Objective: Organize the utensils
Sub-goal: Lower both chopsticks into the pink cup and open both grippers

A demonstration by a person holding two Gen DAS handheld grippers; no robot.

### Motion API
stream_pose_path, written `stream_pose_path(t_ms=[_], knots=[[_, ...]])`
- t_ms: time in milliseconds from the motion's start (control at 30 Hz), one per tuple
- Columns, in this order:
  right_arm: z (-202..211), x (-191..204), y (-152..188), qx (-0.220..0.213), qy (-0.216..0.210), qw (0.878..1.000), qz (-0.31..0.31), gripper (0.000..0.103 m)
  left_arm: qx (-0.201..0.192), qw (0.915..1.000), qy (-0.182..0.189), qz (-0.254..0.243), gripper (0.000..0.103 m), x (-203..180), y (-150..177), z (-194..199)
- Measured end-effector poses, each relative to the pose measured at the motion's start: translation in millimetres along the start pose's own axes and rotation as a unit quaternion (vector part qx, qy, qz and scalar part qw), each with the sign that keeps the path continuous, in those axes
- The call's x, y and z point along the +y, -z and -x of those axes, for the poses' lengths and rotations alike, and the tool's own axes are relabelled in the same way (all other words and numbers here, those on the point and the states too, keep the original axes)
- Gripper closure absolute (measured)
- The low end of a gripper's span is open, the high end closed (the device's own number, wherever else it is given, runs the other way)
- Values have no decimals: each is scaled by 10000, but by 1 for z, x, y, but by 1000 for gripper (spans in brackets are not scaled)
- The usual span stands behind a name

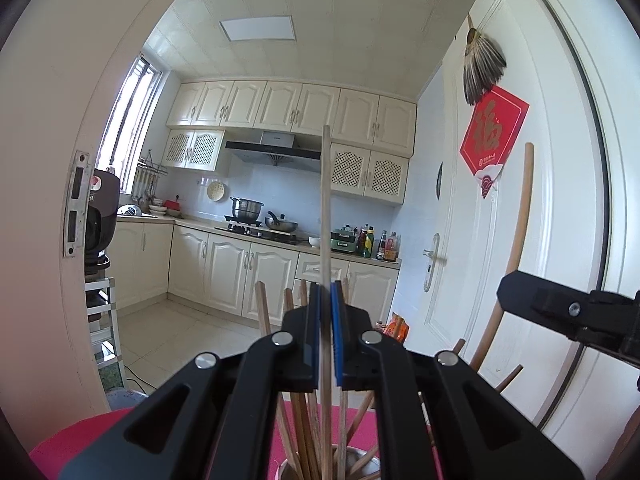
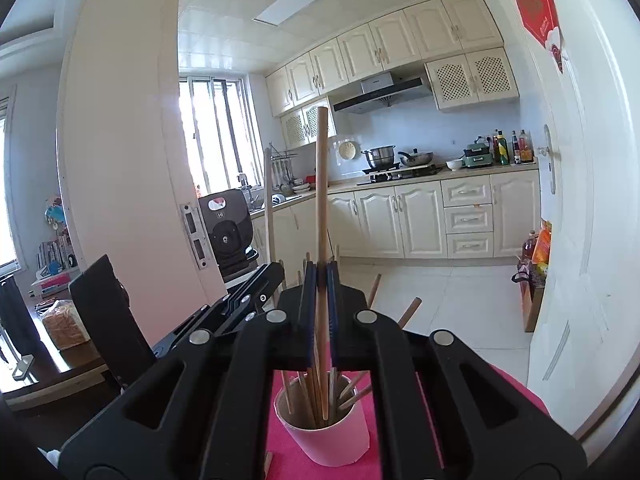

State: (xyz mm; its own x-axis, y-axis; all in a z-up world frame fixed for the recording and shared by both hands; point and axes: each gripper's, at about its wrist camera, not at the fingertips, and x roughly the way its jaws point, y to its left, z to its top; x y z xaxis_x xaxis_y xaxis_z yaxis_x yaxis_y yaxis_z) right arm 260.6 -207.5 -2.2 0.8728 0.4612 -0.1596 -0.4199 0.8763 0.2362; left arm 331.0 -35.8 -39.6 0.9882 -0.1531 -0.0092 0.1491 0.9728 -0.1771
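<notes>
The left claw [image 1: 326, 300] is clamped on one pale chopstick [image 1: 325, 200] – upright over the cup – and the right claw [image 2: 321, 280] pinches one thicker wooden stick [image 2: 321, 200] above the pink paper cup [image 2: 328, 436]. Judged step: sorting sticks; next, each needs lowering or lifting straight. Roughly ten sticks remain in the single cup on the pink mat [image 2: 288, 456].

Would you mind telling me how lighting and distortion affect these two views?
Left wrist view: fisheye bends the door frame; the window is overexposed. Right wrist view: its window blows out; the pink cup stays sharp and evenly lit.
</notes>
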Motion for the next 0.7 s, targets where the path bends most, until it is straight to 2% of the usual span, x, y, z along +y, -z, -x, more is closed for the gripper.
stream_pose_path(t_ms=[233, 267, 300, 333, 500, 700], knots=[[-8, -2, 7, 165, 83, 9998, -7, 98, 272, 9996, 52, 6, 95, 7, 8, -5], [-8, -1, 7, 181, 92, 9998, -9, 98, 328, 9995, 38, 10, 92, 8, 7, -5], [-8, -1, 8, 198, 102, 9998, -14, 98, 359, 9993, 29, 19, 79, 10, 8, -4], [-8, -1, 8, 204, 117, 9997, -13, 98, 369, 9993, 25, 39, 72, 11, 8, -3], [-6, 2, 8, 233, 208, 9995, 1, 97, 453, 9989, 5, 80, 71, 15, 3, 5], [-5, 6, 7, 288, 285, 9992, -4, 97, 465, 9989, -63, 17, 65, 16, -3, 20]])
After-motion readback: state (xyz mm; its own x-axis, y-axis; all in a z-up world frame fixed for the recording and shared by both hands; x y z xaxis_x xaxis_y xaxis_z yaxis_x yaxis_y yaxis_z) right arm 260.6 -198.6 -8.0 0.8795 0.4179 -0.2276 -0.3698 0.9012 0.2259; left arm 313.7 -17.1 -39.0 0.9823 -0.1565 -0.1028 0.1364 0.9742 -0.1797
